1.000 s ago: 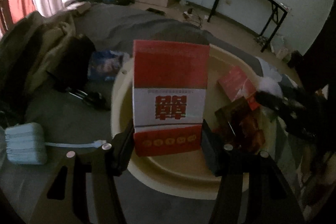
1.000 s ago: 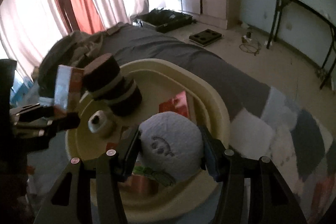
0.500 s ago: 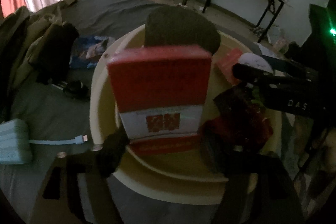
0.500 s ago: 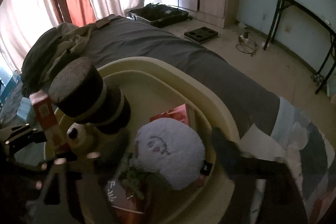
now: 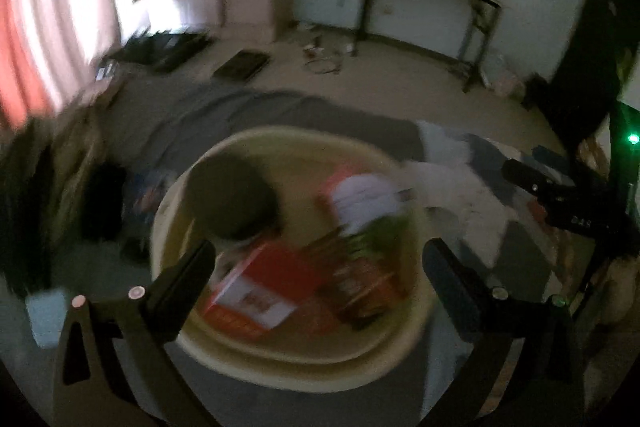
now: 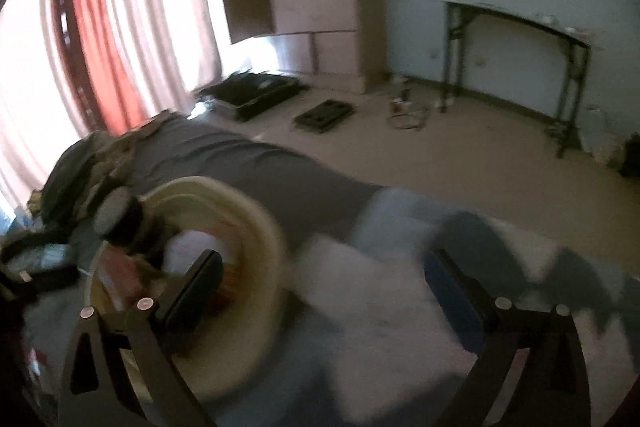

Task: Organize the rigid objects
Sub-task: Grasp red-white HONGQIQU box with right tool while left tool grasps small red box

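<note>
A cream basin [image 5: 304, 359] sits on the bed. In it lie a red-and-white box [image 5: 260, 287], a dark round block [image 5: 232, 199], a white plush ball [image 5: 364, 199] and dark red packets [image 5: 360, 279]. My left gripper [image 5: 318, 267] hovers above the basin's near side, its jaws opening wide, with nothing gripped between them. In the right wrist view the basin [image 6: 264, 239] is at the lower left. My right gripper [image 6: 326, 279] is off to its right over the patchwork blanket [image 6: 380, 307], its jaws opening with nothing between them. Both views are blurred.
Grey bed cover [image 5: 240, 115] lies beyond the basin, with a heap of clothes [image 6: 80, 171] at the left. A pale blue pack [image 5: 44, 315] lies near the left edge. On the floor are a dark tray [image 6: 324, 115] and cables. A folding table [image 6: 516, 27] stands by the far wall.
The left gripper let go of the red-and-white box, which now lies flat in the basin, and rose. The right gripper released the white ball into the basin and swung away to the right.
</note>
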The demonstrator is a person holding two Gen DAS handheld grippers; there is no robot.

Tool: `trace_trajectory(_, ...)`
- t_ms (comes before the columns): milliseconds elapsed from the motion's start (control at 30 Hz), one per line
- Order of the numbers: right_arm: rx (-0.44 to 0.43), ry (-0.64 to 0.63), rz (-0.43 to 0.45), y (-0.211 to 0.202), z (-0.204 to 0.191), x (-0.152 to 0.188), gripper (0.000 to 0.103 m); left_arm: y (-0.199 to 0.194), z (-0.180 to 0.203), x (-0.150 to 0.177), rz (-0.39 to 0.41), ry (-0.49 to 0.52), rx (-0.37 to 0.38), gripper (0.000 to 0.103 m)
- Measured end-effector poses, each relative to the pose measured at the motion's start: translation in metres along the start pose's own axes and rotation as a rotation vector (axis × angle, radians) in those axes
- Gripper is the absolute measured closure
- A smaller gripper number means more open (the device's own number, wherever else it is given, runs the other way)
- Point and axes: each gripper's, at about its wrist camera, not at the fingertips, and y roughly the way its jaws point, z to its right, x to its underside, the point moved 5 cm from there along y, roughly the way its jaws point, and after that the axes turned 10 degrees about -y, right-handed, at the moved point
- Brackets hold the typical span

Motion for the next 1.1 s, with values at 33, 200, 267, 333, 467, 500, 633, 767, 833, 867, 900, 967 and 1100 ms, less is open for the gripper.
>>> trace_trajectory(33, 0.024, -0.001, -0.005, -0.008, 0.015, 0.007, 0.000, -0.001, 0.016, -0.002, -0.002, 0.028, 0.015, 0.000)
trace_trajectory(200, 0.133, 0.005, -0.117, -0.035, 0.106, 0.066, 0.000, 0.014, 0.120, 0.011, -0.092, 0.161, 0.162, 0.000)
trace_trajectory(267, 0.143, 0.024, -0.167, -0.041, 0.134, 0.087, 0.000, 0.023, 0.162, 0.031, -0.129, 0.246, 0.216, 0.000)
trace_trajectory(333, 0.127, 0.039, -0.187, -0.044, 0.147, 0.098, 0.000, 0.037, 0.199, 0.054, -0.188, 0.310, 0.264, 0.000)
trace_trajectory(467, 0.067, 0.031, -0.223, -0.038, 0.157, 0.111, 0.000, 0.063, 0.264, 0.100, -0.199, 0.523, 0.333, 0.000)
trace_trajectory(500, 0.052, 0.010, -0.234, -0.033, 0.155, 0.110, 0.000, 0.070, 0.275, 0.110, -0.197, 0.577, 0.325, 0.000)
trace_trajectory(633, 0.045, -0.046, -0.273, -0.015, 0.162, 0.105, 0.000, 0.099, 0.298, 0.120, -0.236, 0.524, 0.354, 0.000)
trace_trajectory(767, 0.015, -0.031, -0.294, 0.004, 0.168, 0.105, 0.000, 0.120, 0.312, 0.119, -0.257, 0.456, 0.378, 0.000)
trace_trajectory(833, 0.008, -0.020, -0.288, 0.008, 0.174, 0.103, 0.000, 0.126, 0.318, 0.117, -0.242, 0.439, 0.390, 0.000)
trace_trajectory(867, 0.002, -0.013, -0.286, 0.009, 0.175, 0.103, 0.000, 0.128, 0.326, 0.119, -0.241, 0.428, 0.394, 0.000)
trace_trajectory(900, -0.013, -0.001, -0.291, 0.012, 0.178, 0.102, 0.000, 0.131, 0.328, 0.118, -0.246, 0.412, 0.394, 0.001)
trace_trajectory(967, -0.034, 0.015, -0.296, 0.014, 0.177, 0.103, 0.000, 0.132, 0.330, 0.117, -0.242, 0.388, 0.397, 0.001)
trace_trajectory(1100, -0.057, 0.018, -0.294, 0.016, 0.176, 0.104, 0.000, 0.128, 0.329, 0.117, -0.222, 0.371, 0.411, 0.002)
